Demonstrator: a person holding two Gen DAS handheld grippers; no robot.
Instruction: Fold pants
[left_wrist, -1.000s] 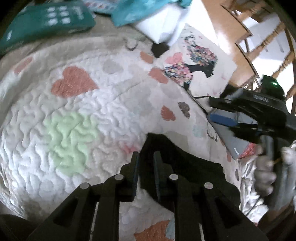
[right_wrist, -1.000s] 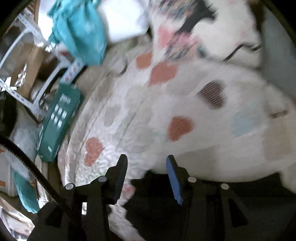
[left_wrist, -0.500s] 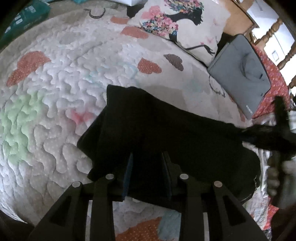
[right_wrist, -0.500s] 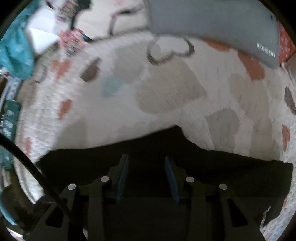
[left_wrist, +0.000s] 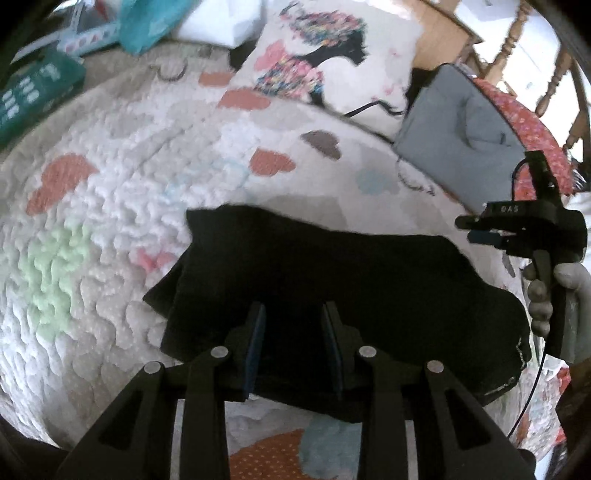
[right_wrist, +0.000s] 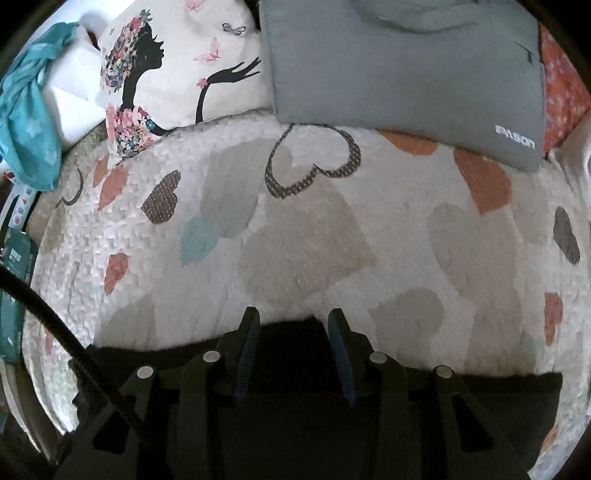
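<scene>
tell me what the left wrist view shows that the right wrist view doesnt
Only the left wrist view shows the right gripper from outside with the gloved hand holding it, the wooden chair and a green patch on the quilt. Only the right wrist view shows the outlined heart. Both show the black pants, quilt, printed pillow and grey case.

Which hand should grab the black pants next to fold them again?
Probably the left gripper: it hangs open over the middle of the black pants. The right gripper is off past their edge.
</scene>
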